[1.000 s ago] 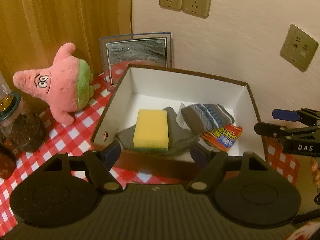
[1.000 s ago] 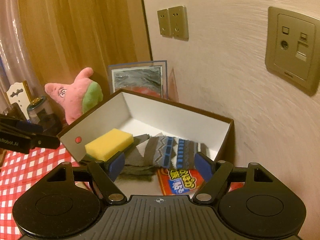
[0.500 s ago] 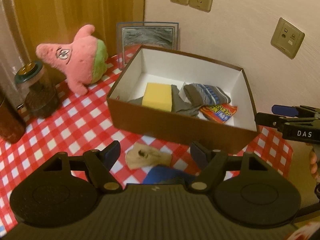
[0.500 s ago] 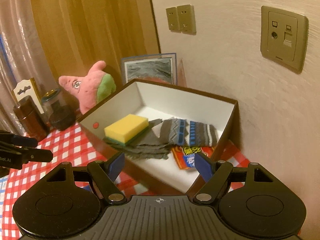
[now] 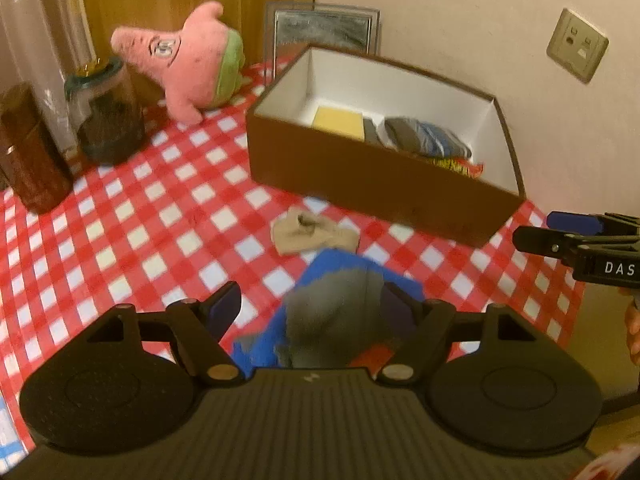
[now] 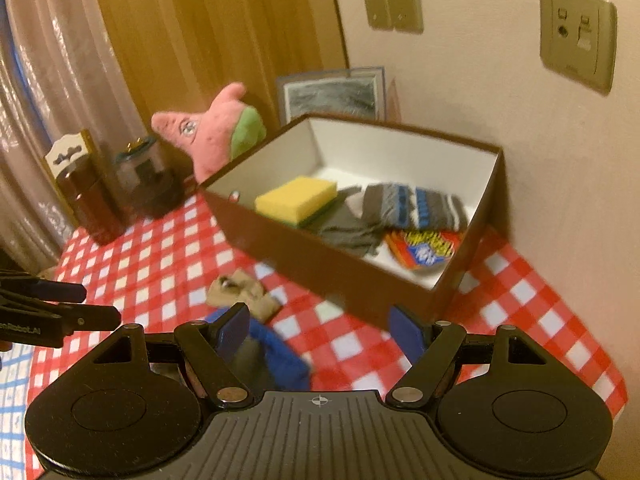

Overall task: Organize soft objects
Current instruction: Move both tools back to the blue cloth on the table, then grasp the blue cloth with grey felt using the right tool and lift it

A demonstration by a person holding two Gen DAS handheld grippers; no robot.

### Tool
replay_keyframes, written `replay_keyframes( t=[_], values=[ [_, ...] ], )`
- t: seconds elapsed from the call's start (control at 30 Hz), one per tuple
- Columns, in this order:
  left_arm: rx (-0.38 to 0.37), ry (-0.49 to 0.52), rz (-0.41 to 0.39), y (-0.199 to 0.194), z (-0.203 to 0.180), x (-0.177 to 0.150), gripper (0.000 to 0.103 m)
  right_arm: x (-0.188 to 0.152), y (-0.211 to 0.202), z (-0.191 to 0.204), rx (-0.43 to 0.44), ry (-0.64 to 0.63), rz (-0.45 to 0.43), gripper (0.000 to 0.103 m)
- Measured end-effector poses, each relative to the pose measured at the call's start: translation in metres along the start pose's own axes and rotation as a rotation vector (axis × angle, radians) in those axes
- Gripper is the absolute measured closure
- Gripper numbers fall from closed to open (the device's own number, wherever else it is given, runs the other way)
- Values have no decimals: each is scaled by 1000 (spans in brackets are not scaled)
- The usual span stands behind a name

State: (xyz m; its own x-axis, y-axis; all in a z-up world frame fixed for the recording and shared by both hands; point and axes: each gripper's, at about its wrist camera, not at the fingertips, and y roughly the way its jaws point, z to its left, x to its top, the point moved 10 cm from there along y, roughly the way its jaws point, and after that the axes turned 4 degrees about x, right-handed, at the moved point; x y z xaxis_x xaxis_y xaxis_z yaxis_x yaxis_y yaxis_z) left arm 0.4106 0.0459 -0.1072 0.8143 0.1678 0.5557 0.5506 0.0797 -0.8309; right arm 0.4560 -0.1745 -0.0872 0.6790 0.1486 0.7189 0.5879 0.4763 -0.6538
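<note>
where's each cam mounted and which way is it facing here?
Left wrist: on the left gripper, angled down at a blue-grey sock and the tablecloth; right gripper at the right edge.
Right wrist: on the right gripper, facing the brown box; left gripper at the left edge.
Shared: box, beige sock, pink plush.

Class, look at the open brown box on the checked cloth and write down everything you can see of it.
The brown cardboard box is rectangular and lidless, dark outside and white inside, with a small round red mark on one inner wall. It sits flat on the red and white checked tablecloth, close to the wall. Inside lie a yellow sponge, a grey cloth, a grey and blue striped sock and a colourful packet. Neither gripper touches it.
</note>
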Motion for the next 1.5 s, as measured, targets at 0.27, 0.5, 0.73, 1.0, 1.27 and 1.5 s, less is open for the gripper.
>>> replay_keyframes(
  t=[0.27,0.5,0.73,1.0,1.27,1.5],
  values=[
    [11,-27,50,2,10,-35,28,-32,6,24,26,-7,67,27],
    [8,-49,91,6,14,-57,28,-53,14,43,57,-26,117,27],
    [14,-65,129,13,18,-73,28,-71,29,61,84,-49,174,27],
    [41,-76,162,24,27,-83,28,-81,49,76,108,-81,215,27],
    [50,-85,182,34,35,-84,28,-79,71,85,121,-93,219,27],
    [72,-100,197,44,47,-85,28,-72,97,91,129,-84,206,27]
  ],
)
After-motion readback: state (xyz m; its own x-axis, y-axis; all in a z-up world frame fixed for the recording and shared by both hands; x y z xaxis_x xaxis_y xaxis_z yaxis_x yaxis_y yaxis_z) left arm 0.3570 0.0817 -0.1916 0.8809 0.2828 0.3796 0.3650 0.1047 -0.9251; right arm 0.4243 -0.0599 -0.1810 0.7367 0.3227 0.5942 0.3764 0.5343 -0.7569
